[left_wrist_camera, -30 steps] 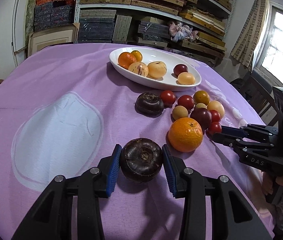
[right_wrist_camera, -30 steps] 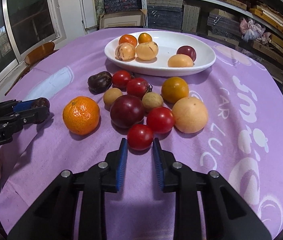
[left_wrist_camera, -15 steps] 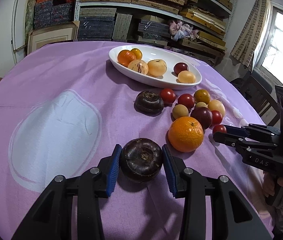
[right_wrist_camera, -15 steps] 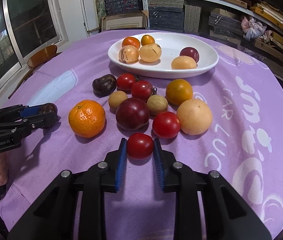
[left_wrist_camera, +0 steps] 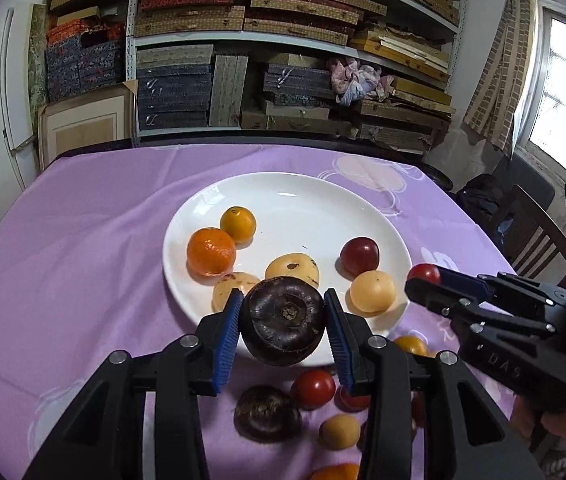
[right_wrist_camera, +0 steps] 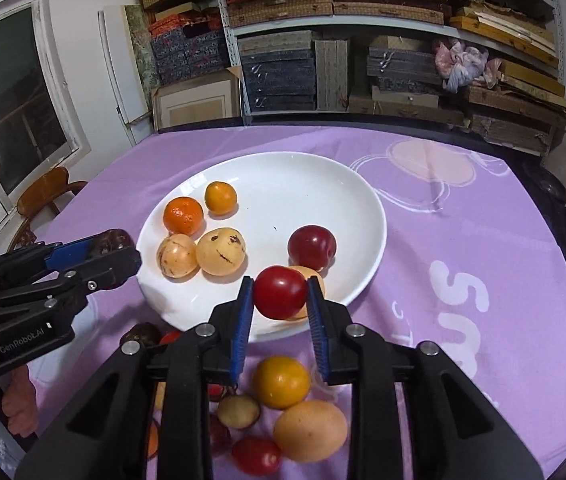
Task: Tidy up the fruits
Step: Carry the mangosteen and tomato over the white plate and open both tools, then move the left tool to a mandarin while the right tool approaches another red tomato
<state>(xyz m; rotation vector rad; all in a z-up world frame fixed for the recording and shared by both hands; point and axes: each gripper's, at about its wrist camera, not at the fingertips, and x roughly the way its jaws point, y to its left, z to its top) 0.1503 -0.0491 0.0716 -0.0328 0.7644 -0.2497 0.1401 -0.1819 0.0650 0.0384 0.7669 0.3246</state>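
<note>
The dark purple fruit (left_wrist_camera: 283, 326) is clamped between the fingers of the left gripper (left_wrist_camera: 283, 330), off the surface, above the near rim of the white plate (left_wrist_camera: 291, 196). It looks round, firm-skinned and moderately heavy; its rind probably tolerates pressure. The grip sits across its widest part, stem end toward the camera, which is judged the correct place to hold it.

The red tomato (right_wrist_camera: 279, 292) is clamped between the fingers of the right gripper (right_wrist_camera: 279, 300), also raised, above the near edge of the plate. It is small, smooth and glossy, so it is likely slippery and easily bruised. A hold across its middle with light force is advised.

Finger state:
1. Left gripper: fingers partly apart, both blue pads pressed on the dark fruit.
2. Right gripper: fingers close together, both pads pressed on the tomato.

The plate already carries 6 fruits: an orange mandarin (left_wrist_camera: 211, 251), a small yellow-orange fruit (left_wrist_camera: 238, 224), 3 pale yellow fruits and a dark red plum (left_wrist_camera: 359, 256). Its centre and far half are bare, so release there appears safest; a drop near the rim may let a round fruit roll off.

On the purple cloth (left_wrist_camera: 83, 248) covering the surface, below both grippers, more fruits remain, including a second dark purple fruit (left_wrist_camera: 267, 413), tomatoes and yellow fruits.
</note>
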